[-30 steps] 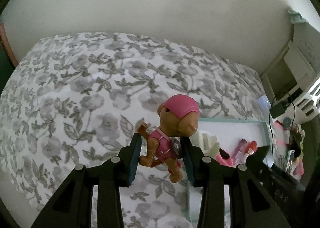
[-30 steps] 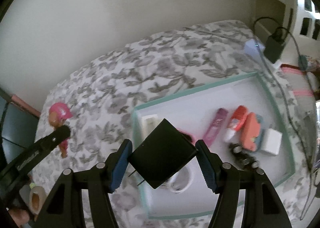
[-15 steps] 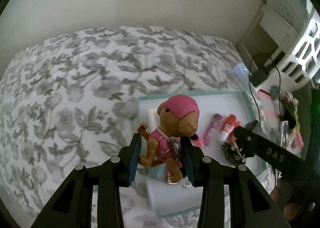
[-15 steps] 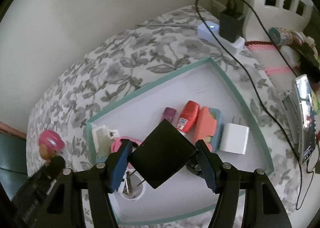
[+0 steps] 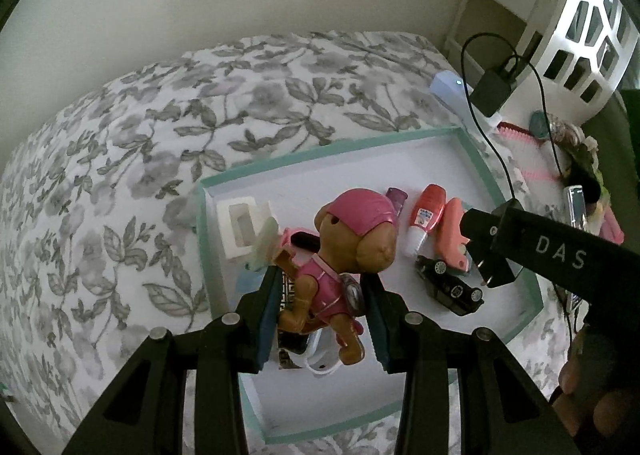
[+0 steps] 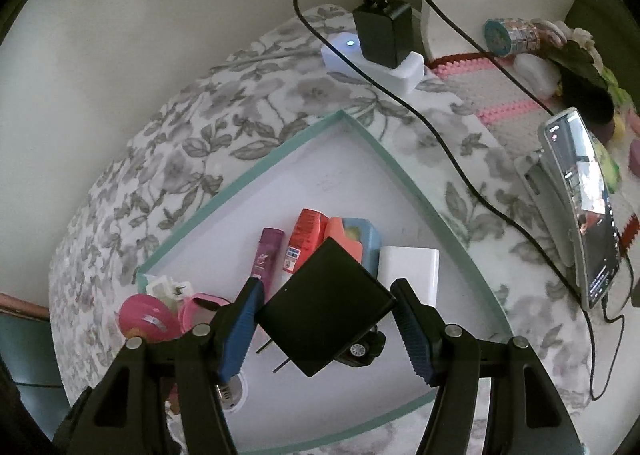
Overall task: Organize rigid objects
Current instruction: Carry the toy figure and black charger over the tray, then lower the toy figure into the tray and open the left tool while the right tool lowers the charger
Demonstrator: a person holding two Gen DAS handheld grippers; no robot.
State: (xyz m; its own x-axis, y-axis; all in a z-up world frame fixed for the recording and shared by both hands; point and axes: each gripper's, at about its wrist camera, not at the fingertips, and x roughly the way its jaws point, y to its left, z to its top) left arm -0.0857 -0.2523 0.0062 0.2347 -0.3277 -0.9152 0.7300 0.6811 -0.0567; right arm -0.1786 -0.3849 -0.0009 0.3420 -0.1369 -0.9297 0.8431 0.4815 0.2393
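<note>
My left gripper is shut on a toy puppy in a pink outfit and pink cap, held above the near left part of a white tray with a teal rim. My right gripper is shut on a black wall charger, prongs pointing down left, over the same tray. In the left wrist view that charger hangs at the right, above a black toy car. The puppy's pink cap shows at the lower left of the right wrist view.
The tray holds a white block, a purple tube, a red-capped bottle, a coral and blue case and a white charger. Beyond it lie a white power strip with a plugged black adapter, its cable and a phone.
Both grippers have swung right over the tray and sunk a little, each rolling its wrist. The puppy and the black charger stay gripped as before.
</note>
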